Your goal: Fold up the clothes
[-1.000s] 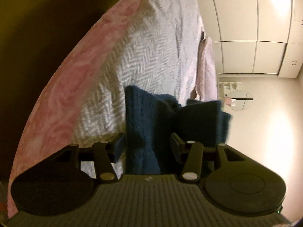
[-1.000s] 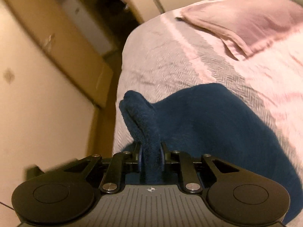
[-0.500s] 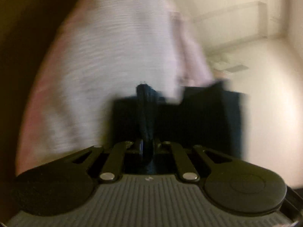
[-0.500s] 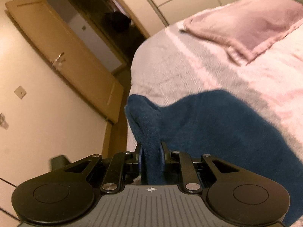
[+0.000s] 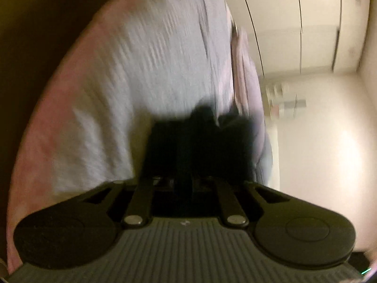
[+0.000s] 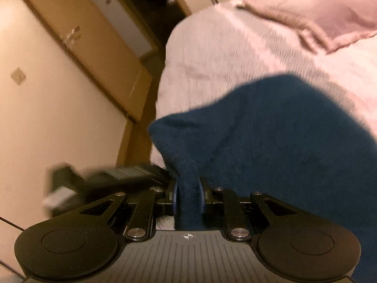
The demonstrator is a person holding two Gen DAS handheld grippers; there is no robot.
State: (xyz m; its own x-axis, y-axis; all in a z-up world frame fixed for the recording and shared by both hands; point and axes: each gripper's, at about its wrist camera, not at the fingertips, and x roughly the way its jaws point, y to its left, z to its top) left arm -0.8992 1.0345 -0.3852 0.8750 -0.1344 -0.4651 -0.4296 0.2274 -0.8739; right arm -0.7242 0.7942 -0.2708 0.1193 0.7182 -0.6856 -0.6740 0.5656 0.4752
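A dark blue garment (image 6: 271, 129) lies on the bed's pale herringbone cover (image 6: 223, 59). My right gripper (image 6: 187, 195) is shut on a raised fold at its near left corner, and the cloth stands up between the blue pads. In the blurred left wrist view the garment (image 5: 200, 141) looks almost black. A narrow ridge of it runs between the fingers of my left gripper (image 5: 185, 184). Those jaws stand close together on the ridge and are opening slightly.
A pink pillow (image 6: 318, 16) lies at the bed's far right. A wooden door (image 6: 82, 47) and a cream wall stand left of the bed. A blurred black ribbed object (image 6: 129, 174) shows at the garment's left edge. White wardrobe doors (image 5: 294, 23) stand beyond the bed.
My left gripper's jaws went from wide apart around the garment to nearly together on a fold of it. The right gripper kept its grip and dropped a little; a black object appeared at its left.
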